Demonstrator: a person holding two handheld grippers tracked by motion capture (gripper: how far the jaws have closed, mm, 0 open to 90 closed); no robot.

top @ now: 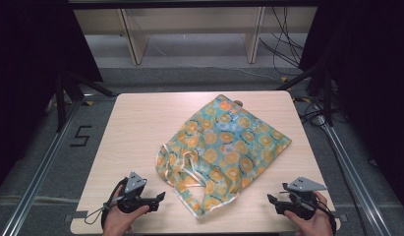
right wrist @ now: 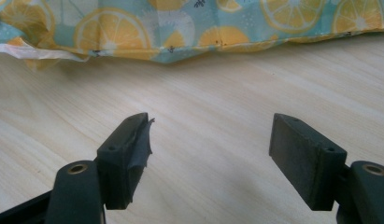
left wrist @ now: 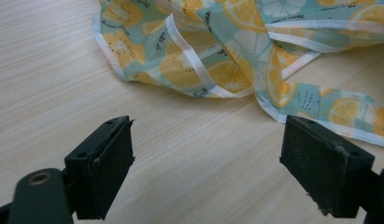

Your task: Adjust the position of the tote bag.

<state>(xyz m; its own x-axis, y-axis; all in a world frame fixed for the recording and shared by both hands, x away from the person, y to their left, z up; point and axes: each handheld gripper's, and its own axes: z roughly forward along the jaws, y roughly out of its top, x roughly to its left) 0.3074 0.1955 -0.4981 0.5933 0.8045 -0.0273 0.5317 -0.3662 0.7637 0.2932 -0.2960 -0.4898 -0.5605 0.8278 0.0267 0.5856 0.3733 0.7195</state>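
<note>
A lemon-print bag (top: 224,152) lies crumpled at the centre of the desk (top: 135,128). The left tool (top: 158,196), lower left, and right tool (top: 272,199), lower right, both gape wide, empty, apart from it.

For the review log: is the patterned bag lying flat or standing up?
Lying flat: the bag is spread on the table, handles loose at its near end.

Hidden or cut off: small brown item (top: 237,103) at table's (top: 140,128) far edge, mostly behind bag (top: 224,147), unidentifiable. Bag's print lettering unreadable. Both forearms cropped by bottom edge.
</note>
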